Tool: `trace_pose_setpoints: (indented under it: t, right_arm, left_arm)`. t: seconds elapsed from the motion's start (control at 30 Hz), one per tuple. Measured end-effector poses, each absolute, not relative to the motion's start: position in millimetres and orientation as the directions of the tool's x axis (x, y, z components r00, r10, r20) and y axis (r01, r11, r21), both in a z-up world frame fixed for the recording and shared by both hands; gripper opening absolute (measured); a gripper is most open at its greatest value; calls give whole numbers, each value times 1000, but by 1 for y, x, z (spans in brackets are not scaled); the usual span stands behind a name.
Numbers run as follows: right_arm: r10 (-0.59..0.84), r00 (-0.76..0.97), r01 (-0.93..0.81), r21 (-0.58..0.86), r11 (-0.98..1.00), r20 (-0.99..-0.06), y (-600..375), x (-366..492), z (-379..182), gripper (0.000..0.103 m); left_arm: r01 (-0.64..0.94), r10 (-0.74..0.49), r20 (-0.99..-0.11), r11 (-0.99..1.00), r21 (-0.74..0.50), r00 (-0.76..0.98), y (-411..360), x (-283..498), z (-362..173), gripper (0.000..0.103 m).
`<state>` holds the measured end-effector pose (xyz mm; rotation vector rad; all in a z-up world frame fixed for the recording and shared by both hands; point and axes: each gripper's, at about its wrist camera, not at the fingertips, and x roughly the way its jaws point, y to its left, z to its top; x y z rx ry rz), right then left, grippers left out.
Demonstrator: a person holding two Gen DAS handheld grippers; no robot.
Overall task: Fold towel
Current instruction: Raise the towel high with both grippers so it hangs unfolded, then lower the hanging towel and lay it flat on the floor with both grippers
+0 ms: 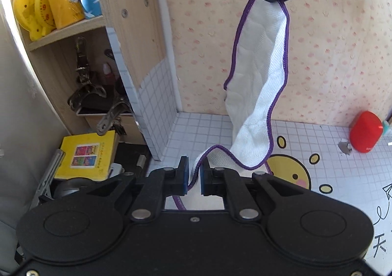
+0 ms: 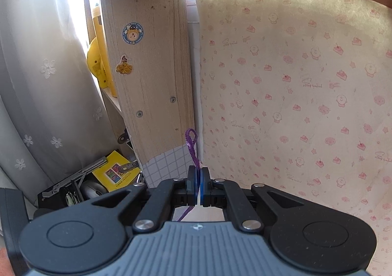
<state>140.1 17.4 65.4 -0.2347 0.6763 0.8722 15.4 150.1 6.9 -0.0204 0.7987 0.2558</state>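
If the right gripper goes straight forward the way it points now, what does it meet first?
Most likely the papered wall, near its seam with the wooden shelf side panel. Nothing else shows ahead of the right gripper beyond the towel's purple loop; depth is unclear.

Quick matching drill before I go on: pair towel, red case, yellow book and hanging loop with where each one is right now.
Things:
1. towel
2. red case
3. yellow book
4. hanging loop

Places:
A. low shelf, left of the tiled counter
B. sticking out past the right gripper
C. on the counter by the wall, far right
D. strung in the air between both grippers

Pairs: 1-D, 2-C, 3-A, 4-B
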Motion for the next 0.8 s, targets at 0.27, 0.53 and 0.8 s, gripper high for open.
trace_pose_setpoints:
  t: [0.27, 0.53, 0.8]
  right_arm:
    - [619, 438, -758, 102, 644, -652, 16, 143, 49, 2]
    - [604, 429, -741, 121, 661, -672, 21, 145, 34, 2]
    - [622, 438, -730, 147, 668, -649, 14, 147, 44, 2]
  left_arm:
    - [-225, 220, -721, 970, 91, 657, 148, 10, 7, 11]
    - [-123, 178, -729, 984, 129, 661, 122, -4, -37, 75]
    - [-47, 259, -648, 944, 326, 716, 82, -6, -66, 80]
